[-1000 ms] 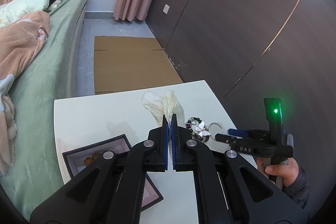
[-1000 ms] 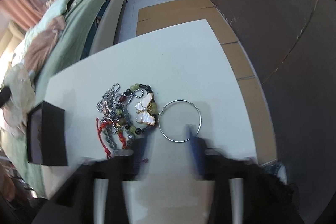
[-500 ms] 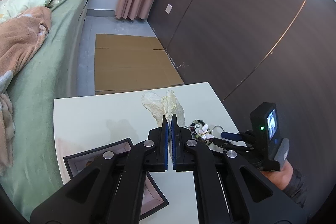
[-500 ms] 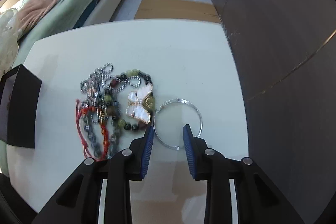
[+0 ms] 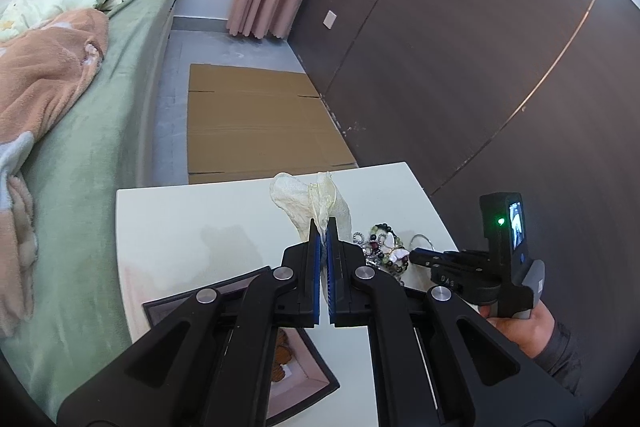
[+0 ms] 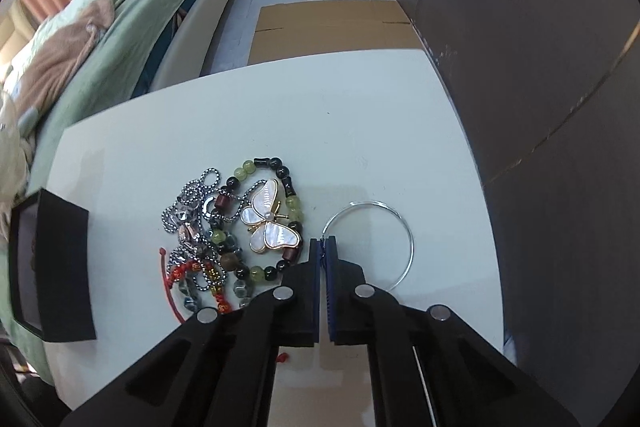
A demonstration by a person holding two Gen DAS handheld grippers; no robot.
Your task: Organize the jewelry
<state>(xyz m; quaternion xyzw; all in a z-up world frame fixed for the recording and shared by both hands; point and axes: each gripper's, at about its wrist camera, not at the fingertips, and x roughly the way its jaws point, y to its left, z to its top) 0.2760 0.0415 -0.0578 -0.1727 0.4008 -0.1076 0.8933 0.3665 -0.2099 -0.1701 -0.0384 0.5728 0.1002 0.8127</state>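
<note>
A pile of jewelry lies on the white table (image 6: 360, 115): a butterfly brooch (image 6: 270, 223), a green and black bead bracelet (image 6: 288, 203), a ball chain (image 6: 192, 195), a red cord bracelet (image 6: 180, 271). A silver bangle (image 6: 400, 227) lies right of the pile. My right gripper (image 6: 323, 241) is shut on the bangle's left rim. My left gripper (image 5: 323, 225) is shut on a cream cloth (image 5: 308, 199) and holds it above the table. An open black jewelry box (image 5: 296, 359) sits under the left gripper; it also shows in the right wrist view (image 6: 48, 267).
A green bed (image 5: 80, 147) runs along the table's left side. Flat cardboard (image 5: 256, 123) lies on the floor beyond the table. A dark panelled wall (image 5: 480, 67) stands close on the right. The right gripper's body (image 5: 480, 267) shows in the left wrist view.
My right gripper has closed from open onto the silver bangle's left rim. My left gripper keeps hold of the cloth and has barely moved.
</note>
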